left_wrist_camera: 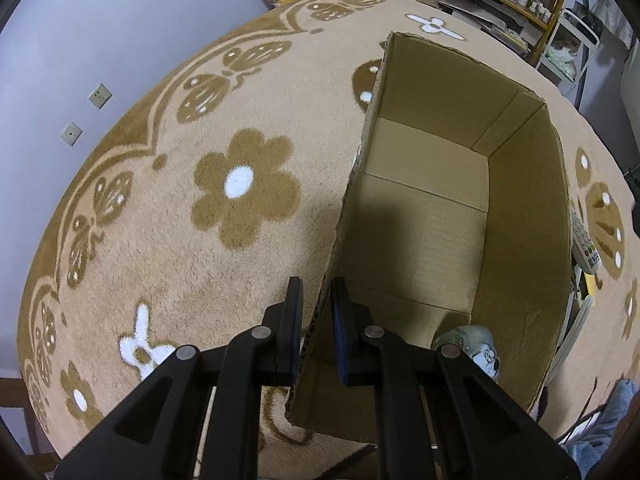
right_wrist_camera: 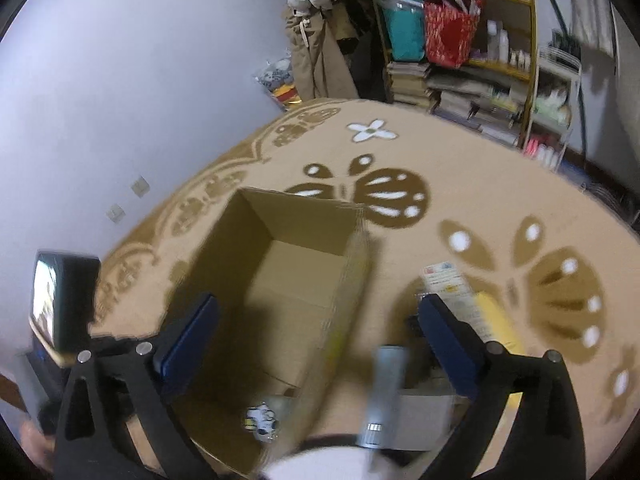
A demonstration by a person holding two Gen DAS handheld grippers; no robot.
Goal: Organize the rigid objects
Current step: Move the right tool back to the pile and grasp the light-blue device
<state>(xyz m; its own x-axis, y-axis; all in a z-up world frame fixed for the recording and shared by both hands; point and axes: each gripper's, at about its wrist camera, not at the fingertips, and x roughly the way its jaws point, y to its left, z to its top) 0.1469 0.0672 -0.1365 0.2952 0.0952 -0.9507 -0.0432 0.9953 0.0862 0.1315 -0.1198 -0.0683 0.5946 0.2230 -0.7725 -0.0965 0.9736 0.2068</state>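
An open cardboard box [left_wrist_camera: 436, 216] stands on a tan flower-patterned blanket [left_wrist_camera: 200, 208]; it also shows in the right wrist view [right_wrist_camera: 280, 280]. My left gripper [left_wrist_camera: 318, 304] is shut on the box's left wall near its front corner. A small printed object [left_wrist_camera: 476, 344] lies in the box's near corner, also seen in the right wrist view [right_wrist_camera: 262, 420]. My right gripper [right_wrist_camera: 316, 332] is open and empty above the box's right wall. A white remote [right_wrist_camera: 448, 284], a yellow item [right_wrist_camera: 496, 324] and a silver cylinder [right_wrist_camera: 384, 392] lie right of the box, blurred.
A remote [left_wrist_camera: 584, 244] and a yellow item [left_wrist_camera: 588, 284] lie right of the box in the left wrist view. A cluttered shelf [right_wrist_camera: 480, 48] with books, bags and bottles stands at the back. A white wall [right_wrist_camera: 120, 80] with sockets is on the left.
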